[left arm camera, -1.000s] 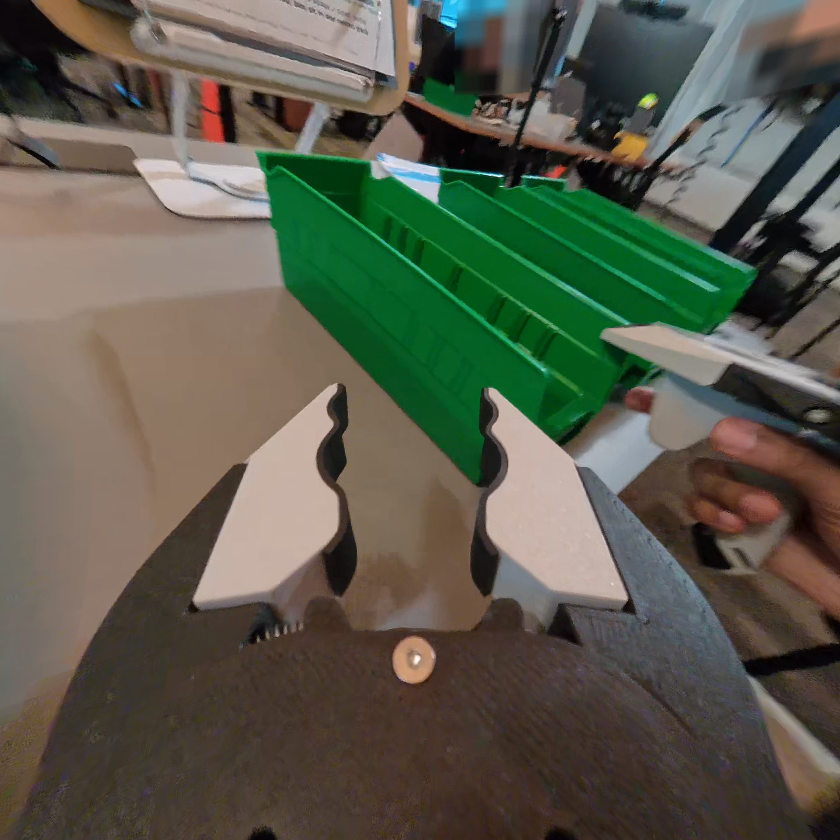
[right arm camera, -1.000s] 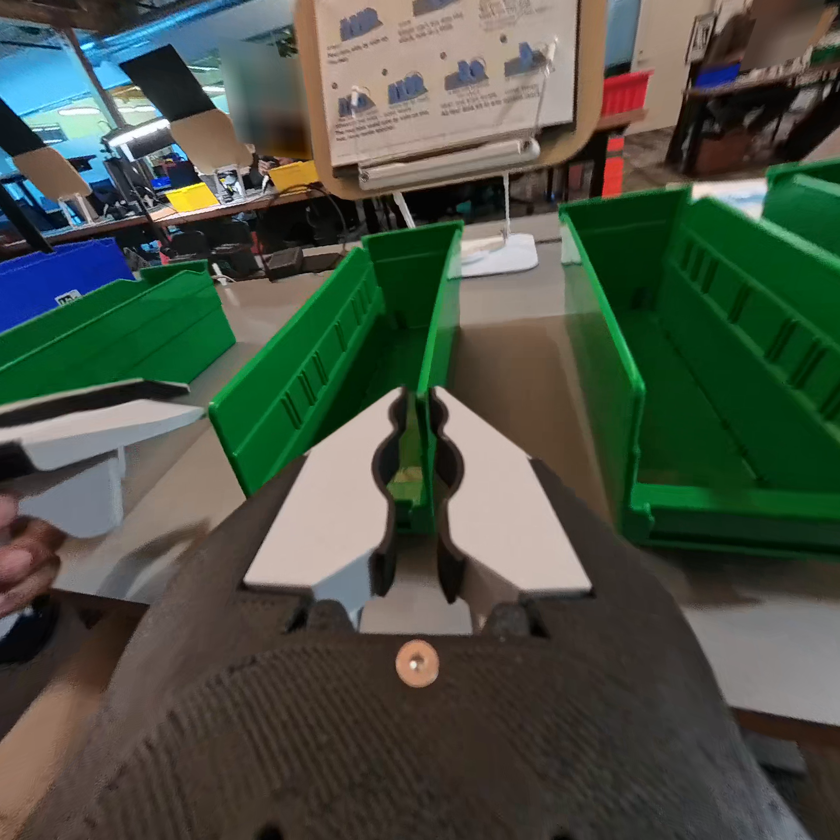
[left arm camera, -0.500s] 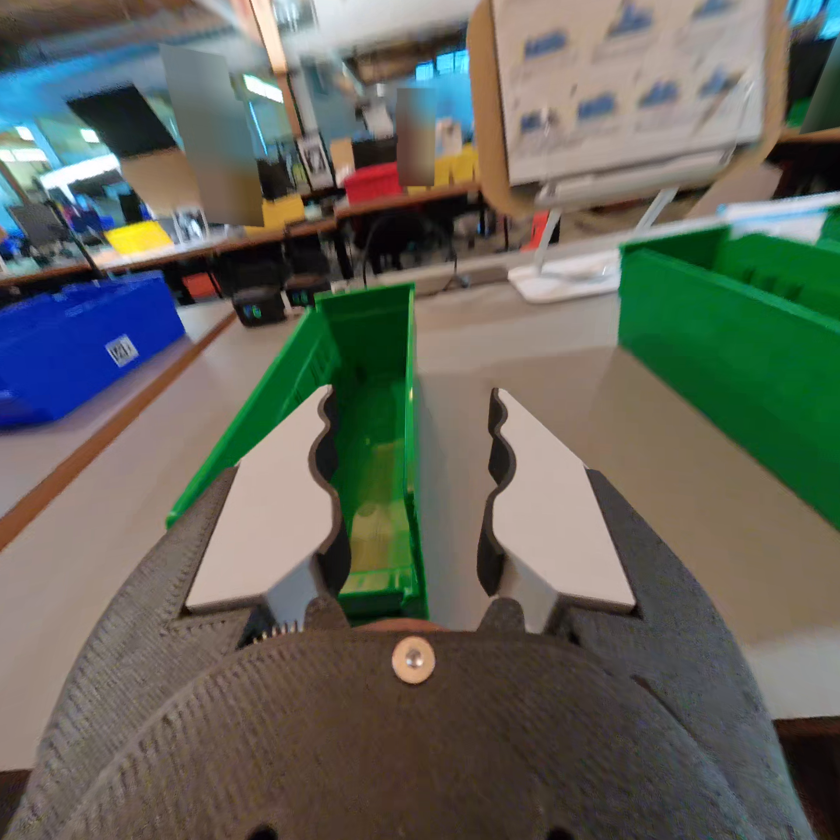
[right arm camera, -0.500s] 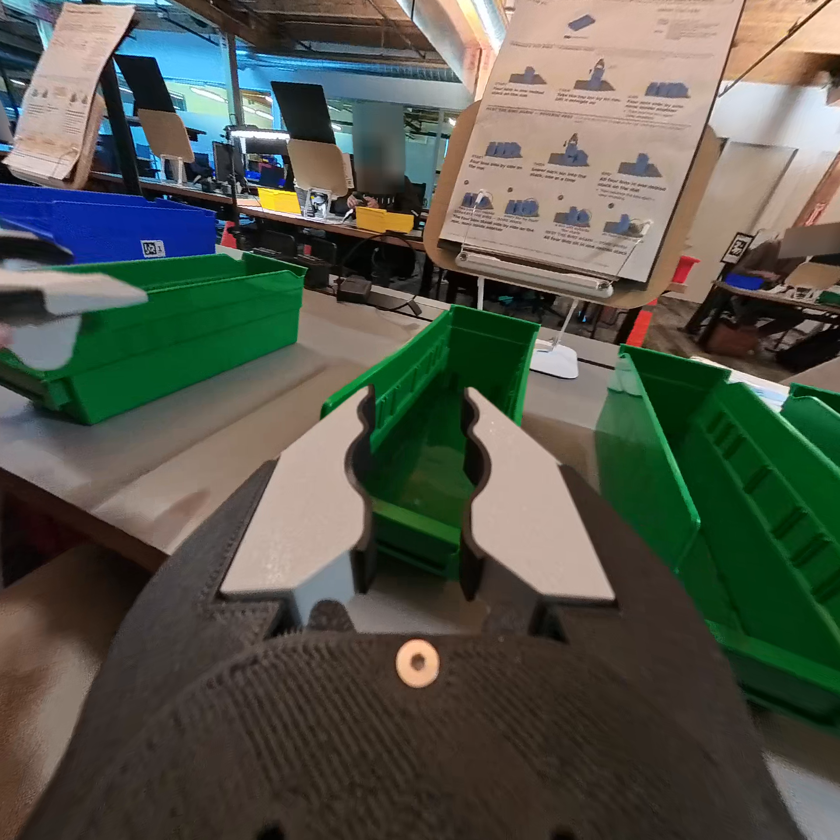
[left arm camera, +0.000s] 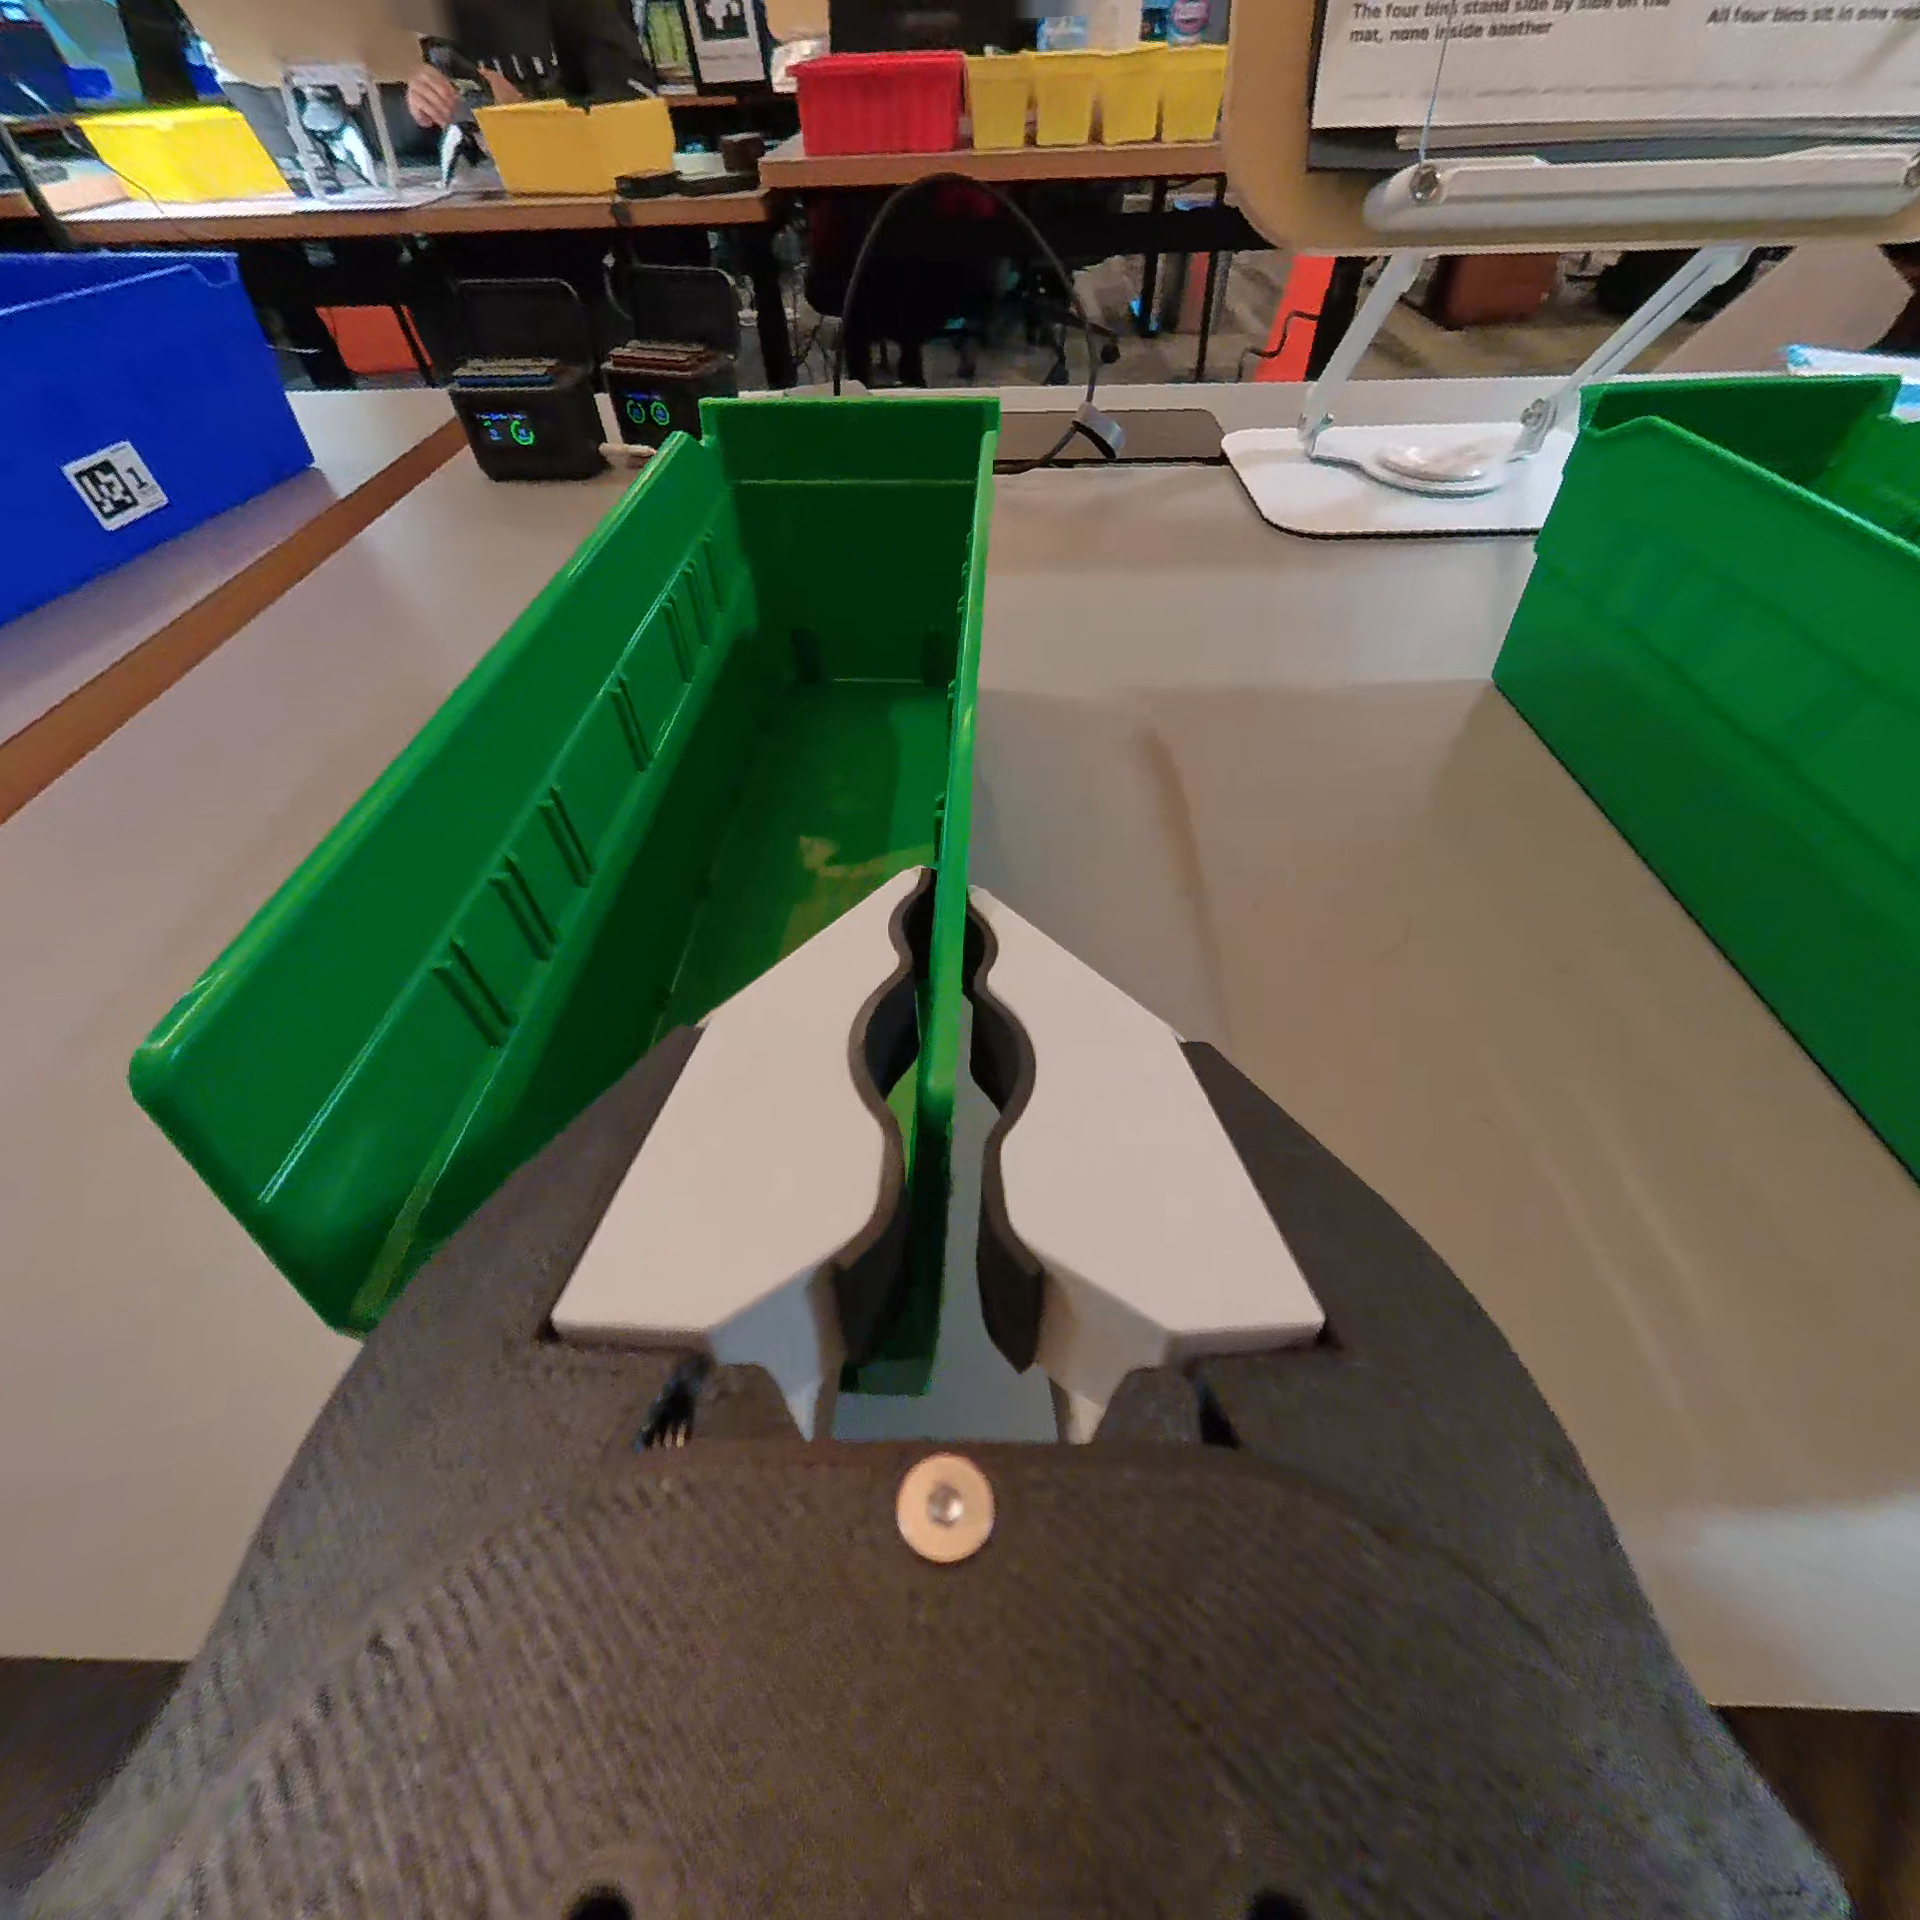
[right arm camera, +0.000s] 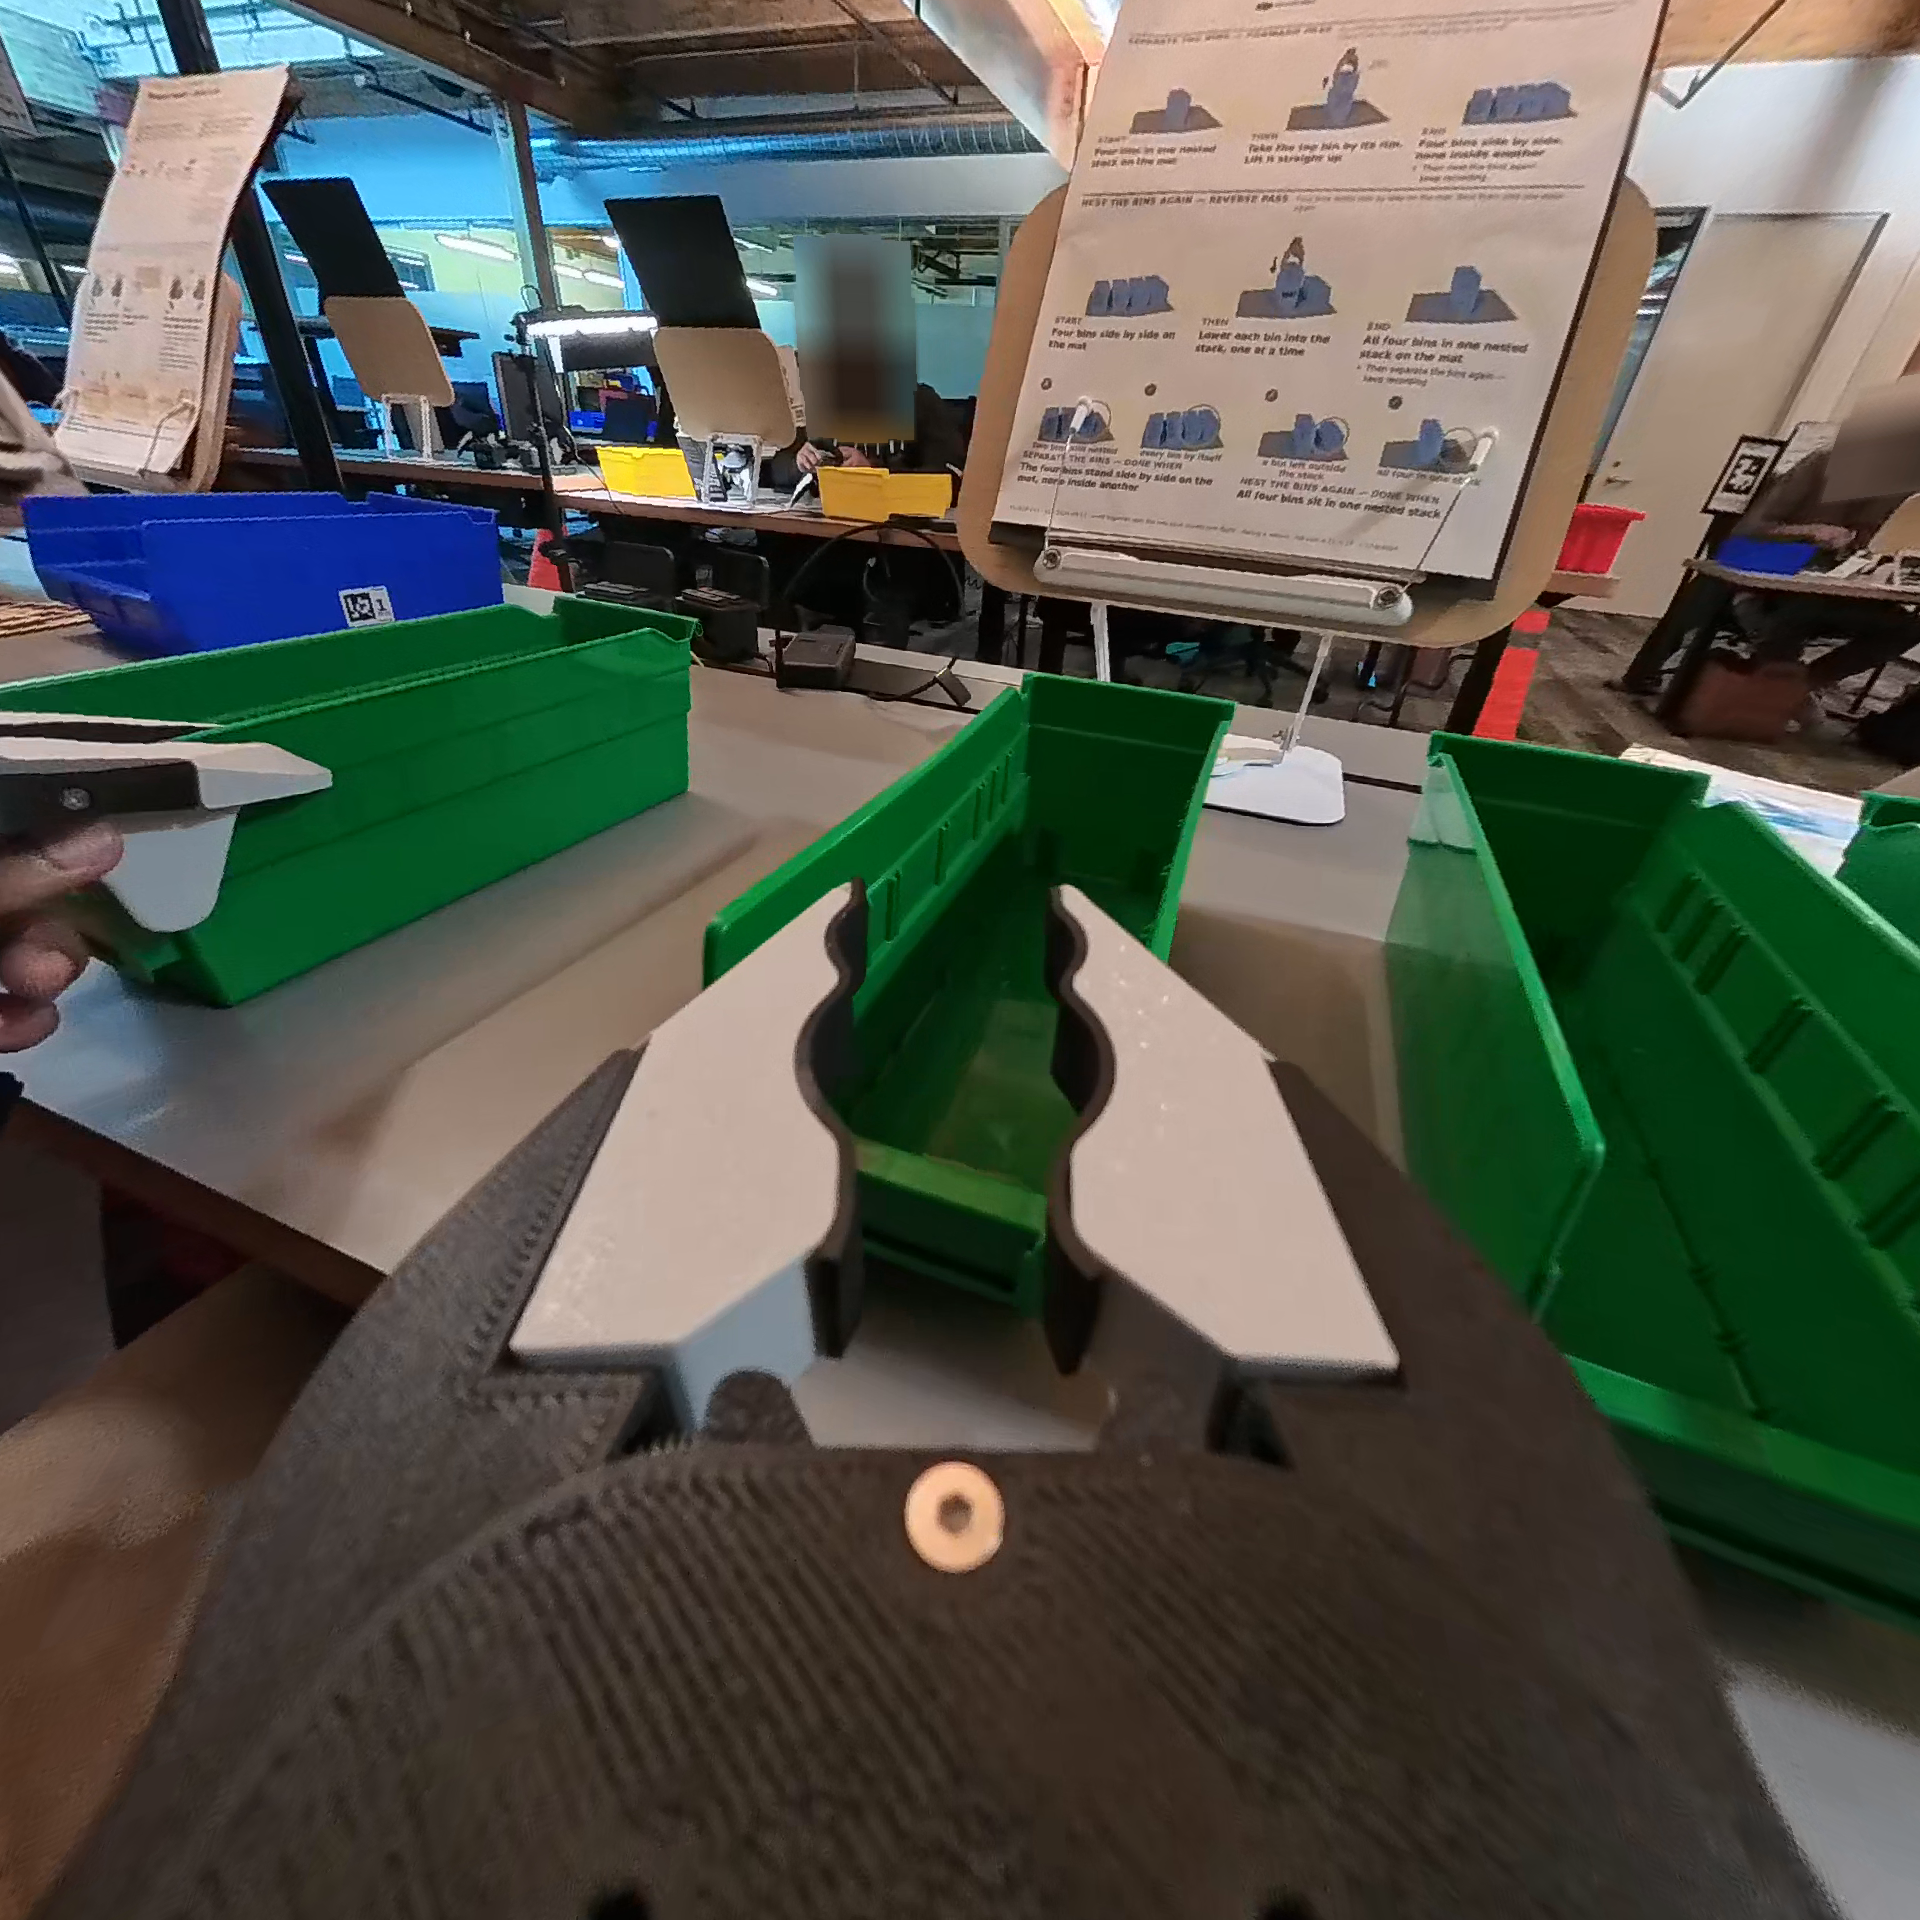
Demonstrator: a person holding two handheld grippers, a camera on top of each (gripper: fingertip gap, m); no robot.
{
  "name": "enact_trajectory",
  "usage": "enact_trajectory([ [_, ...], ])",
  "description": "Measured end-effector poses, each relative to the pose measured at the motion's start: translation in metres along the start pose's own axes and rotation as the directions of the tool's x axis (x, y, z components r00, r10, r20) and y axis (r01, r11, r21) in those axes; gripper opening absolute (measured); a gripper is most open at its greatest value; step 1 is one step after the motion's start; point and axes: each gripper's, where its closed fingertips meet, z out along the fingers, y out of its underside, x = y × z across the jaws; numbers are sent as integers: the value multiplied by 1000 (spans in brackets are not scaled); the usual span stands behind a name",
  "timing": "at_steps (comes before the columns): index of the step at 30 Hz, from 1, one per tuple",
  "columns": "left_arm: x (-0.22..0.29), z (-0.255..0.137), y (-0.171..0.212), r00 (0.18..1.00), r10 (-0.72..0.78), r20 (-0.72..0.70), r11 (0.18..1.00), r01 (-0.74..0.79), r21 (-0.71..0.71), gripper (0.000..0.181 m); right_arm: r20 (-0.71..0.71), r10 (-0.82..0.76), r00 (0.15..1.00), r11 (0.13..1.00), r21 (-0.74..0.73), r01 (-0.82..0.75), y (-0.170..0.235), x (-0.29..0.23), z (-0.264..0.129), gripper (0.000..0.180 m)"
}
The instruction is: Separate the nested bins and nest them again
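A long green bin (left arm camera: 499, 935) lies lengthwise on the grey mat (left arm camera: 1299, 935). My left gripper (left arm camera: 948, 894) is shut on the near end of its right wall. A second green bin (left arm camera: 1714, 727) stands apart to the right. In the right wrist view my right gripper (right arm camera: 958, 904) is open and empty, and the near end of the middle green bin (right arm camera: 904, 873) shows between its jaws. A green bin (right arm camera: 1662, 1039) lies to the right and another (right arm camera: 436, 769) lies crosswise to the left. One finger of the other gripper (right arm camera: 208, 779), held by a hand, shows at the left edge.
An instruction board (right arm camera: 1299, 312) on a white stand (left arm camera: 1392, 468) is behind the bins. A blue bin (left arm camera: 114, 416) sits at the far left. Two black power packs (left arm camera: 530, 426) and a cable lie at the table's back edge. The table's front edge (right arm camera: 208, 1195) is near.
The left wrist view has swung from the right-hand bins to the middle bin, and the left gripper has shut on its right wall. The right gripper has opened off that wall and drawn back.
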Motion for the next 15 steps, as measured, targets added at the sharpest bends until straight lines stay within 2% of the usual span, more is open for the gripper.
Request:
enact_trajectory([
  [9,8,11,-3,1000,8,-3,1000,-7,24,1,-14,-40,999,999,6,40,0,-1,1,34],
  [15,14,9,-4,995,96,2,995,-96,37,3,-51,-53,997,998,11,54,-3,6,0,36],
])
